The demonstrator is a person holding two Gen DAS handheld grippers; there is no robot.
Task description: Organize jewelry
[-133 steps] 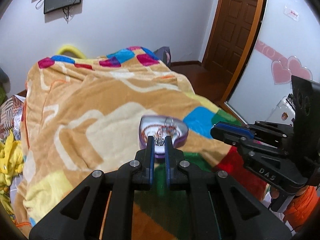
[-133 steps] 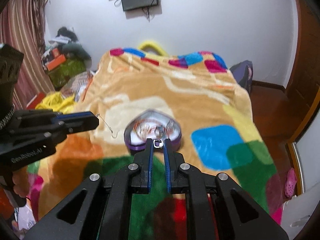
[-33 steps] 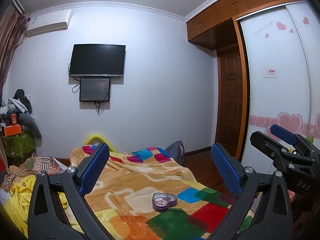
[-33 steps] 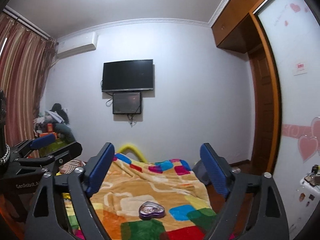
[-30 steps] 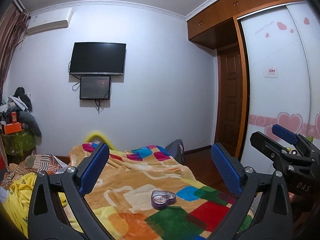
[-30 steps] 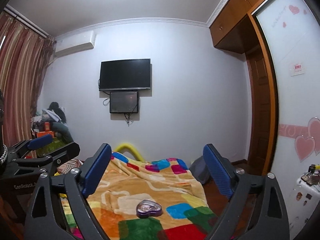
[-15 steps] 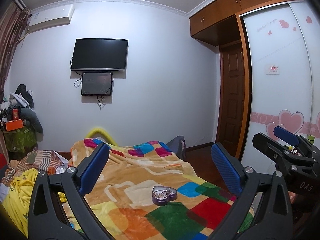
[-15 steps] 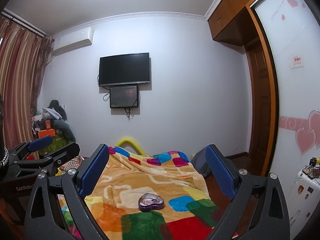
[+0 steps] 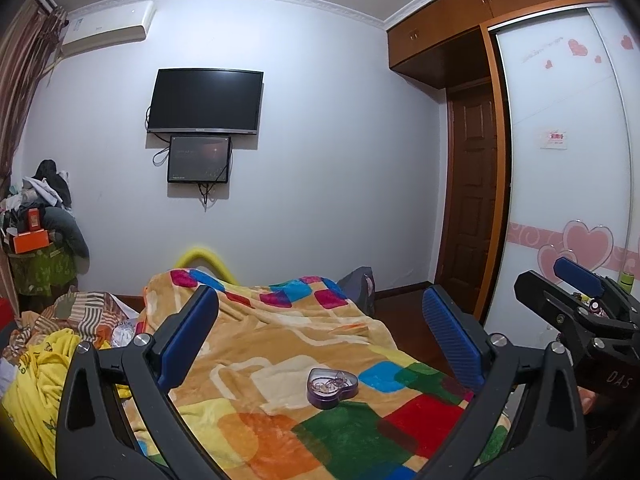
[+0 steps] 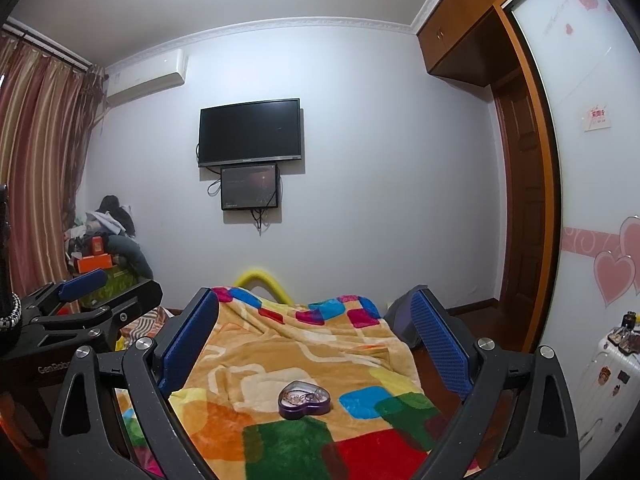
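left claw agape | right claw agape | heart box on blanket

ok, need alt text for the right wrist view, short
A purple heart-shaped jewelry box, lid off with chains inside, sits on a patchwork blanket covering a bed. It is framed by the right gripper, fingers wide open and empty. The left gripper is at the left edge, and a dark TV hangs on the far wall.
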